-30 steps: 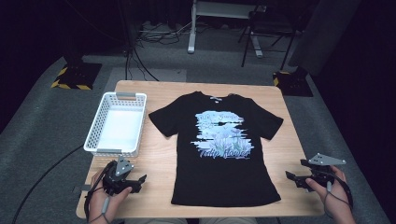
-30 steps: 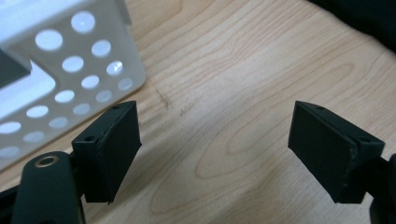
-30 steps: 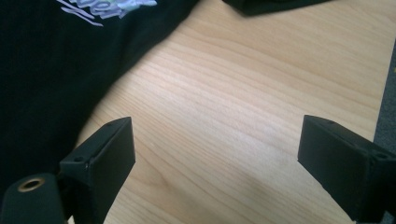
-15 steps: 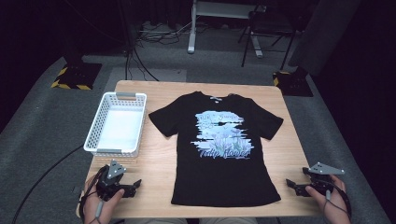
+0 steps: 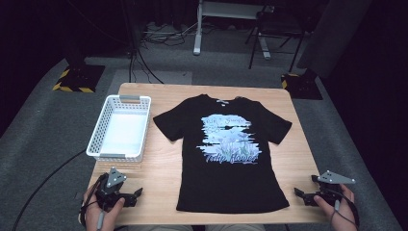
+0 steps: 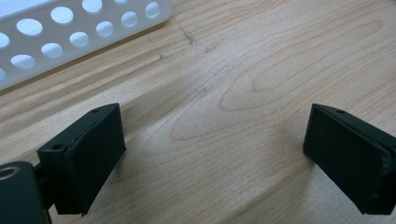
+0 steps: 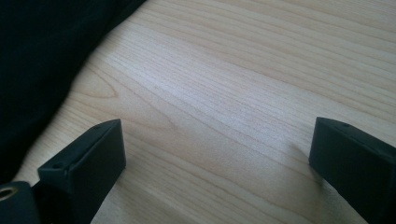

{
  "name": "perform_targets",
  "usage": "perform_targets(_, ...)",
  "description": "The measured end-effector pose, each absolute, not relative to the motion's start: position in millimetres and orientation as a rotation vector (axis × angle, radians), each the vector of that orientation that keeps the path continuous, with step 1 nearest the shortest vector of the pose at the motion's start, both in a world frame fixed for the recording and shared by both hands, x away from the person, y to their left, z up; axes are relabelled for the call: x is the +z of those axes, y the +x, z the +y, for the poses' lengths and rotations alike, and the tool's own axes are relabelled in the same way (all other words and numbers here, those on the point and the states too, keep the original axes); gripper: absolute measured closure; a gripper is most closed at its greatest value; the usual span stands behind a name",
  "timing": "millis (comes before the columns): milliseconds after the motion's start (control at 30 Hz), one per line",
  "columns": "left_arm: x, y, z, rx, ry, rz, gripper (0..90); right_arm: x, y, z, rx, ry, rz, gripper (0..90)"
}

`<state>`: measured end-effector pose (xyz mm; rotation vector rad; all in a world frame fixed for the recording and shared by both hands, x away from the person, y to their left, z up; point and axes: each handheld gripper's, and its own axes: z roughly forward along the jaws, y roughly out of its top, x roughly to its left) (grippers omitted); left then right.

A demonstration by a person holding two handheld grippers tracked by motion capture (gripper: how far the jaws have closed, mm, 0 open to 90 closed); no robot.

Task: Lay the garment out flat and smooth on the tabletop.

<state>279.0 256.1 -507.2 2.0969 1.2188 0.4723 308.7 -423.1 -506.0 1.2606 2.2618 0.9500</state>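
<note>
T-shirt point(image 5: 230, 154), black with pale blue print, laid flat face up mid-table, collar at far edge, hem toward the person, long axis running far-to-near. High view: left gripper point(image 5: 130, 197) low at near-left corner of table point(image 5: 159, 168), held in left hand point(image 5: 98, 214), pointing right toward hem's left corner, near but apart, bare wood between. Right gripper point(image 5: 302, 194) at near-right corner in right hand point(image 5: 337, 206), pointing left toward hem's right corner, just beside it, not touching. Right looks slightly closer to cloth than left. White perforated basket point(image 5: 100, 144) left of shirt, beyond left gripper, nothing seen inside, apart from sleeve. Both sleeves spread out to the sides

Left gripper view: left gripper point(image 6: 212, 163) jaws wide apart, nothing between, only wood grain under them; basket wall point(image 6: 70, 32) at top left, well ahead. No cloth in sight, so hem still off to the side of its line

Right gripper view: right gripper point(image 7: 217, 165) jaws spread wide, nothing held, hovering low over wood; T-shirt edge point(image 7: 42, 60) at upper left, just past the left jaw, not between jaws

Likely fold start: each gripper to close in sideways onto its own hem corner, right with less to travel
</note>
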Motion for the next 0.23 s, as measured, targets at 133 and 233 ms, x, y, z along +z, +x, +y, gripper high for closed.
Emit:
perform_targets(133, -507.2, 279.0, 256.1, 0.472, 2.097, 1.219, 5.3, -506.0, 308.9, -423.1, 0.950, 1.261, 2.263, 3.3)
perform_targets(233, -507.2, 279.0, 256.1, 0.472, 2.097, 1.218, 5.2, -506.1, 308.8, -423.0, 0.950, 1.259, 2.264, 3.2)
